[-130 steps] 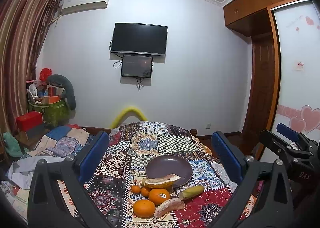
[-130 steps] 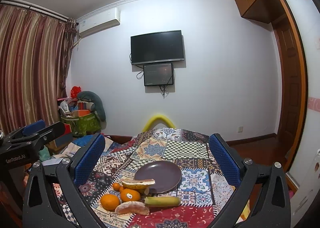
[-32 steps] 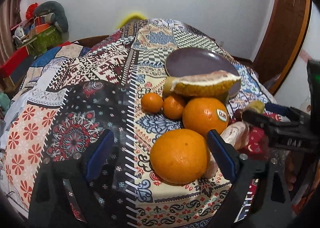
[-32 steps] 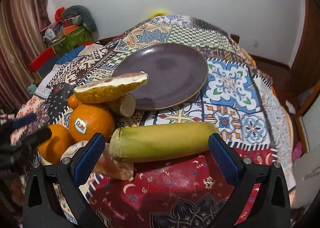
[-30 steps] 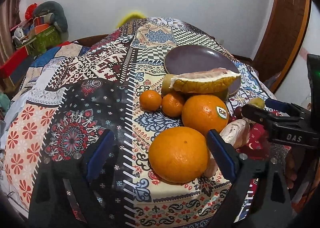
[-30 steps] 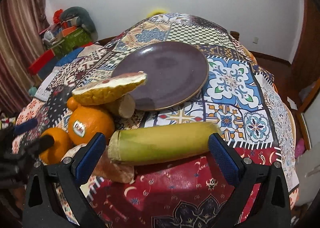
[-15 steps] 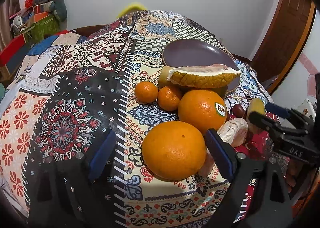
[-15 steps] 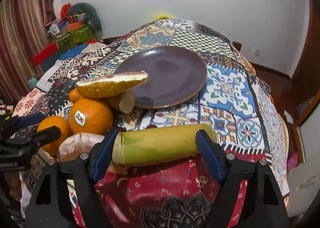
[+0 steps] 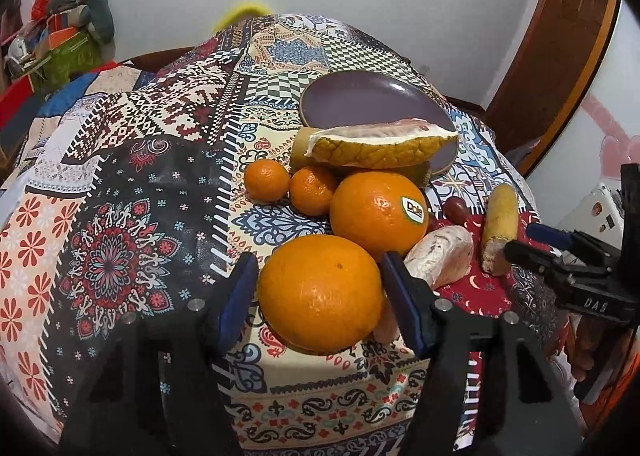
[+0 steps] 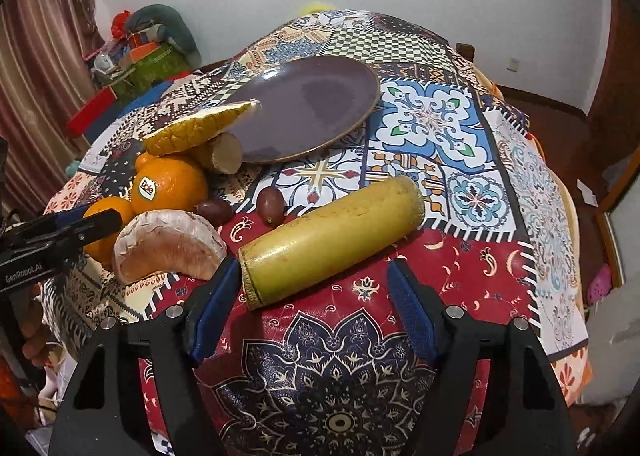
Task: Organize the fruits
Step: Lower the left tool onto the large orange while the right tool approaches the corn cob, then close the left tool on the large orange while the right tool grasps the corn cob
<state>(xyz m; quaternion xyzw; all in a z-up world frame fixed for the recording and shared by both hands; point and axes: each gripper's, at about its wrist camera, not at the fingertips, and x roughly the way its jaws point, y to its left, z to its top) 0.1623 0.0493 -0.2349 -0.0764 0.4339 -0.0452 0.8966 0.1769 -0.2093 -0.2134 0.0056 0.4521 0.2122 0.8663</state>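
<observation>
Both grippers are at the grasping step, each closing in on a piece of fruit to carry to the empty round purple plate (image 10: 304, 108) lying on the patchwork cloth beyond the fingertips. The left gripper (image 9: 318, 288) has just been narrowing its jaws around the large plain orange (image 9: 320, 294), which sits squarely between its blue pads (image 9: 236, 296); the pads look to be at the skin, though whether they press yet I cannot tell. The right gripper (image 10: 312, 300) has also just been narrowing, and the near end of the long yellow-green cut stalk (image 10: 332, 240) lies between its fingers, against the left one with clear cloth before the right one, so nothing is held. Next, each pair must finish squeezing firmly, then lift over the neighbouring stickered orange (image 9: 378, 212) and pale pomelo segment (image 10: 168, 244).
</observation>
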